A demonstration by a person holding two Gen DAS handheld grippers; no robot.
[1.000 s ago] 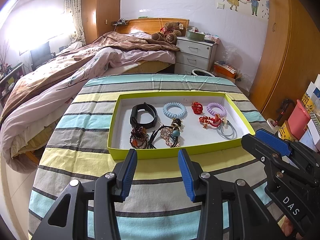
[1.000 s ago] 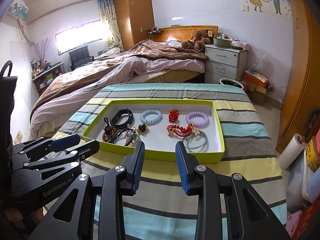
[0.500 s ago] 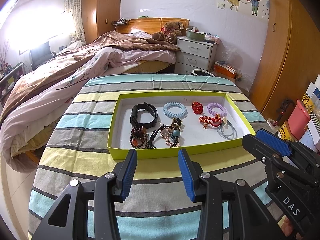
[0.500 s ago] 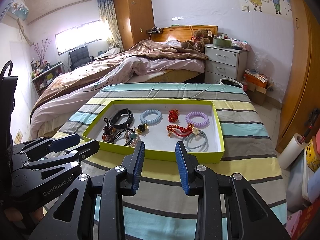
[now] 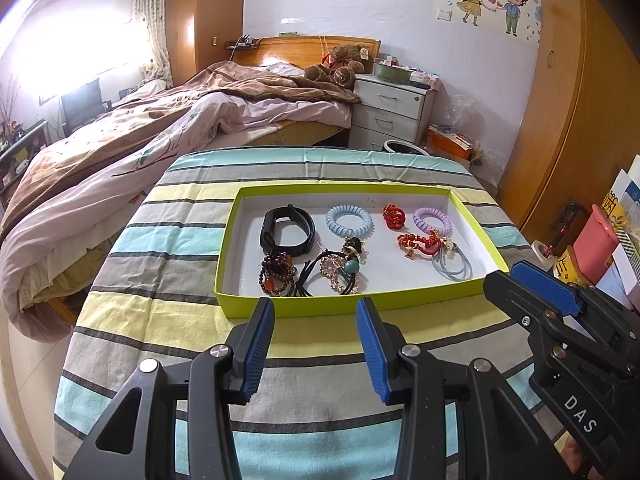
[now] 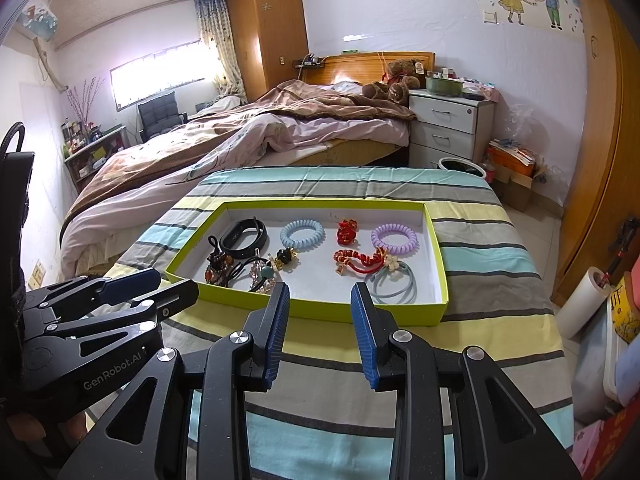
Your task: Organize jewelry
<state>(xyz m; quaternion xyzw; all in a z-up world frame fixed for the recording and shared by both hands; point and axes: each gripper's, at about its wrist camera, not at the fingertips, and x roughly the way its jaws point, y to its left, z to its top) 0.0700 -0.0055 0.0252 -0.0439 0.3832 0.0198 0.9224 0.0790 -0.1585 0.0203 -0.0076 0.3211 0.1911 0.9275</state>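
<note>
A lime-green tray (image 5: 362,305) (image 6: 436,248) with a white floor sits on the striped table. In it lie a black band (image 5: 285,230), a blue coil tie (image 5: 349,221), a purple coil tie (image 5: 431,220), red knots (image 5: 393,216), a red bracelet (image 5: 418,242), grey elastic loops (image 5: 454,265), a brown bead bracelet (image 5: 276,273) and a tangle of dark cords with beads (image 5: 338,268). My left gripper (image 5: 315,314) is open and empty, just short of the tray's near wall. My right gripper (image 6: 320,300) is open and empty at the near wall too.
The striped cloth (image 5: 168,240) covers the table. A bed (image 5: 140,140) lies beyond on the left, a white nightstand (image 5: 392,110) behind. A wooden wardrobe (image 5: 580,120) and boxes (image 5: 596,244) stand on the right. A paper roll (image 6: 580,300) stands by the table's right edge.
</note>
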